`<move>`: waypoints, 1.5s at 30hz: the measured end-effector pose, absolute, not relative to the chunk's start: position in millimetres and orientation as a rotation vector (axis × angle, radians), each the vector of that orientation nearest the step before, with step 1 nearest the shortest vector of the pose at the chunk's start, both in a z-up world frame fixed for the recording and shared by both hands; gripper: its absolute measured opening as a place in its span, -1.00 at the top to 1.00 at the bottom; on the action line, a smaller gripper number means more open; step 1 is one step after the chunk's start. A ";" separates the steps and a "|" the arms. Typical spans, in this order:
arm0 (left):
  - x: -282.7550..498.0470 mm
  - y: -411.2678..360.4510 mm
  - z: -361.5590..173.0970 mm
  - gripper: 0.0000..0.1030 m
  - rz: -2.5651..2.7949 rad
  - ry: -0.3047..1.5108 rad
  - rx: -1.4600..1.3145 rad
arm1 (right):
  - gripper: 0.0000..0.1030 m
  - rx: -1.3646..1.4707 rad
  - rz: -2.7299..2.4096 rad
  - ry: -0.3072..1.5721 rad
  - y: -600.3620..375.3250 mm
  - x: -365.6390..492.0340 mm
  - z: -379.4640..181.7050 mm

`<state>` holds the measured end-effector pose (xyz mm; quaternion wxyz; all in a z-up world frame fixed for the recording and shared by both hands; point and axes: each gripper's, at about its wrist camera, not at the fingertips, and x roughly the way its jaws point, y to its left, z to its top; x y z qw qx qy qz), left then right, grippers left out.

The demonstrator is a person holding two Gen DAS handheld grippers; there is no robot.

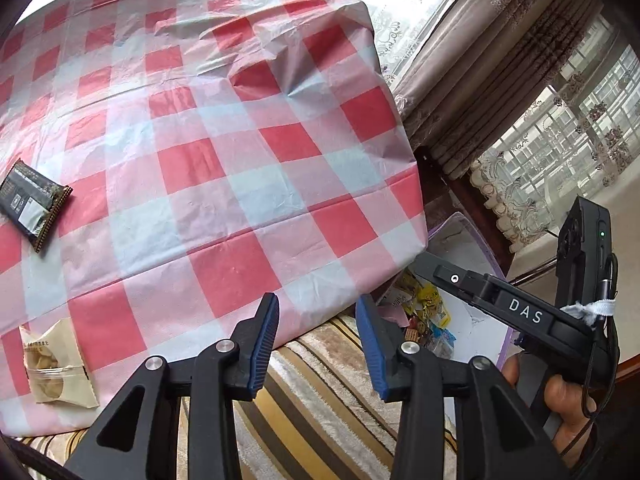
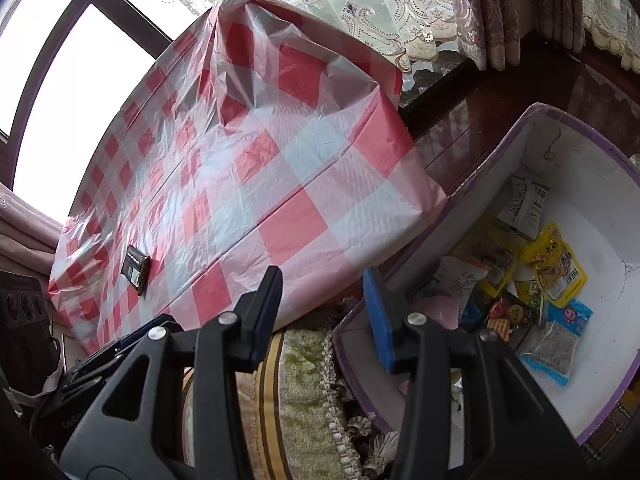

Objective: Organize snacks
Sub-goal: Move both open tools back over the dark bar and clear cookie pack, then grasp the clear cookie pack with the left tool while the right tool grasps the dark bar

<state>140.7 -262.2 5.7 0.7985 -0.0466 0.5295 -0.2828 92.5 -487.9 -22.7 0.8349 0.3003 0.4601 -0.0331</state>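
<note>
Sitting by lace curtains and a bright window: a tabletop under a crinkly red-and-white checked plastic cloth. Lying on it, well apart: a dark flat snack packet at the left edge, and a pale tan packet of round crackers near the front edge. The dark packet is also showing small and far in the right view. Standing just beside the tabletop, lower down: a white box with a purple rim, holding a heap of snack packets, a yellow pouch and a blue-edged clear bag among them. Striped brown-and-cream cushion lying below both tools.

Left gripper hanging over the tabletop's front edge, blue-padded fingers parted, holding nothing. Right gripper hanging between tabletop and box, fingers parted too, holding nothing. A hand gripping the right tool's black handle.
</note>
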 end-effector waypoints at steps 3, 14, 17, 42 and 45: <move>142.1 -230.1 5.9 0.10 -0.562 1.137 -0.153 | 0.04 0.587 -0.021 1.002 -463.2 99.3 -22.5; 135.0 -125.9 -0.6 -0.16 -0.472 1.167 -0.102 | -0.19 0.365 0.081 1.051 -393.9 118.2 -12.5; 134.7 -110.2 -7.6 -0.24 -0.465 1.192 0.027 | -0.21 0.322 0.095 1.061 -381.6 122.4 -12.8; 184.4 -116.3 -45.1 0.02 -0.640 1.121 0.434 | -0.27 0.211 0.141 1.102 -332.6 161.1 -18.6; 186.2 -106.1 -44.3 0.03 -0.608 1.136 0.383 | -0.27 0.181 0.166 1.096 -315.9 171.4 -18.5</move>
